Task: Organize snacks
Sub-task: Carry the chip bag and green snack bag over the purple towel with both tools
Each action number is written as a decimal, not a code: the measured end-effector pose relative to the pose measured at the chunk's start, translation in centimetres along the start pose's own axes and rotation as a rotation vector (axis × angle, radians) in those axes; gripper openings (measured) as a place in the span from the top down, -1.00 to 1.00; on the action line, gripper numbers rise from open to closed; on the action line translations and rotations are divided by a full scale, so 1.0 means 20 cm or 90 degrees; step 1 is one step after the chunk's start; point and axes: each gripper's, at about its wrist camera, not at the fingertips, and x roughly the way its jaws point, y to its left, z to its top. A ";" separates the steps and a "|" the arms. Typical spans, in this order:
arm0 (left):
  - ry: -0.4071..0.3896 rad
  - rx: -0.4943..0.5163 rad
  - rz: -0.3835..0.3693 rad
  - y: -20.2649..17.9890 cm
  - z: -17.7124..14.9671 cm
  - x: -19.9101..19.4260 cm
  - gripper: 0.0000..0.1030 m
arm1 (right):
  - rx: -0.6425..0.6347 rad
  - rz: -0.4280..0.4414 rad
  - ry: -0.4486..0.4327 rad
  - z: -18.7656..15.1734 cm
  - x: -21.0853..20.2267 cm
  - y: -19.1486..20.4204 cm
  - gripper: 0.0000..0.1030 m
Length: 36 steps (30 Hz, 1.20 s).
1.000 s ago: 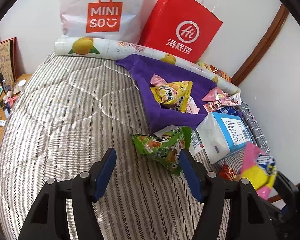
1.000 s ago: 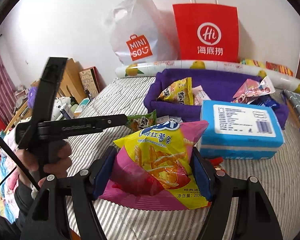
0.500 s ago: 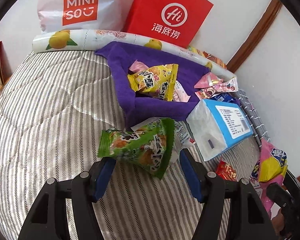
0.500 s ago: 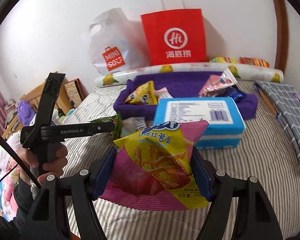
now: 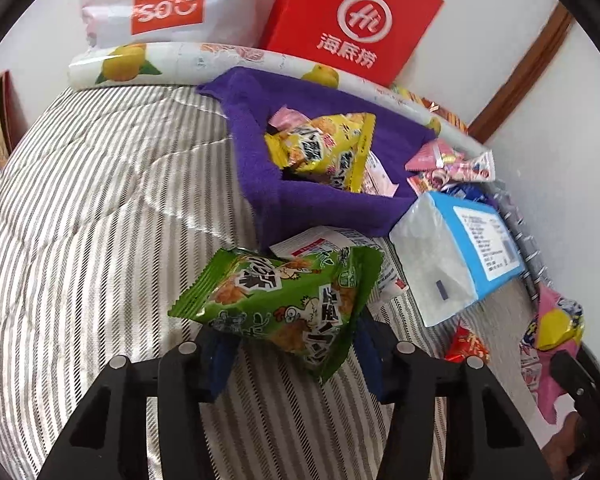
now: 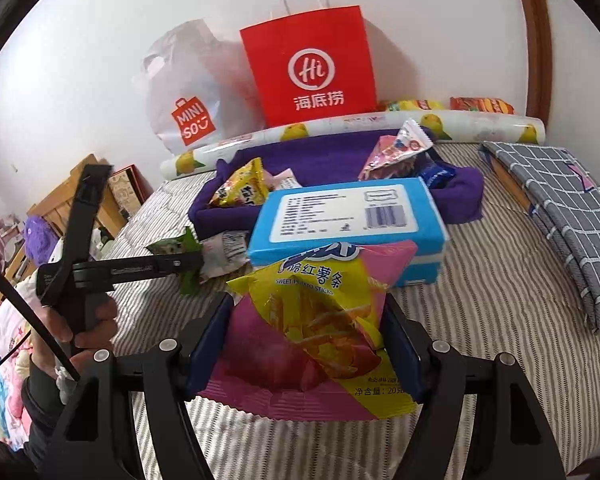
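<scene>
Both tongs [image 5: 290, 354] [image 6: 306, 344] clamped, left hand [image 6: 76, 320] gripping.

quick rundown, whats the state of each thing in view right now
left gripper: jaws around the green snack bag, grip unclear
green snack bag: sealed, between the left jaws
right gripper: shut on the sweet potato sticks bag
sweet potato sticks bag: sealed, held upright
yellow snack bag: sealed, lying in the purple towel nest
blue tissue pack: closed, flat on the bed
red paper bag: upright against the wall
</scene>
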 end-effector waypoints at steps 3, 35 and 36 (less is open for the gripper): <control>-0.009 -0.005 -0.017 0.02 -0.01 -0.03 0.11 | 0.008 0.000 -0.002 0.00 -0.02 -0.04 -0.40; -0.028 0.075 -0.044 -0.56 -0.10 -0.30 0.11 | 0.023 -0.018 0.029 -0.08 -0.08 -0.21 -0.39; -0.030 0.075 -0.048 -0.57 -0.09 -0.31 0.11 | 0.019 -0.017 0.021 -0.05 -0.10 -0.20 -0.39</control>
